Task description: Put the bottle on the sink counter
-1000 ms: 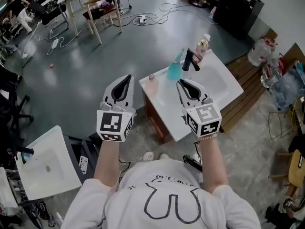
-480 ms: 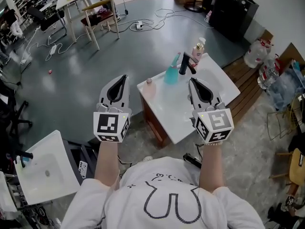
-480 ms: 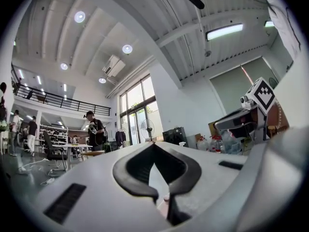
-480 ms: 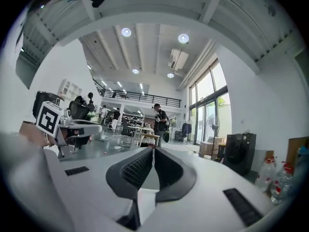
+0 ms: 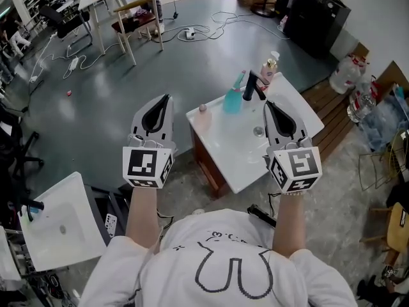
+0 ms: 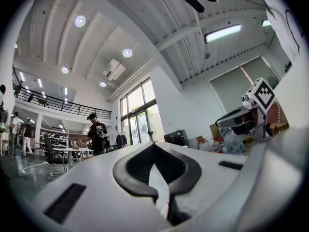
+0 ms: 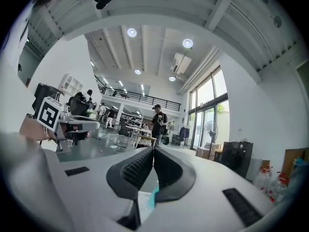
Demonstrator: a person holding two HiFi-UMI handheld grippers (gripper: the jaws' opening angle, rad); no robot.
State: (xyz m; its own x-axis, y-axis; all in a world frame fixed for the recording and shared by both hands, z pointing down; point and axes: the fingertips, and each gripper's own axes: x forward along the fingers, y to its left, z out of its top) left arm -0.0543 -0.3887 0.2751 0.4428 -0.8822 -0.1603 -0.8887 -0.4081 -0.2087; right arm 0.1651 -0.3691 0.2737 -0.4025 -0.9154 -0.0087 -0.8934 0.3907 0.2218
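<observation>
A teal bottle (image 5: 234, 98) stands upright at the back of the white sink counter (image 5: 220, 139), beside the black faucet (image 5: 251, 85). A pink pump bottle (image 5: 269, 69) stands behind the faucet. My right gripper (image 5: 272, 107) hovers over the basin's right side, apart from both bottles; its jaws have just been closing and are shut with nothing between them. In the right gripper view its tips (image 7: 153, 151) meet, and a sliver of teal shows below them. My left gripper (image 5: 161, 102) hangs left of the counter over the floor, shut and empty (image 6: 154, 146).
A small pink object (image 5: 203, 108) sits on the counter's left corner. A second white sink unit (image 5: 61, 219) lies at the lower left. Water jugs (image 5: 348, 69) and a wooden pallet (image 5: 332, 114) are to the right. A chair (image 5: 137, 15) and cables lie beyond.
My right gripper has drifted right, from over the counter's middle to the basin's right side. The left gripper has stayed about where it was.
</observation>
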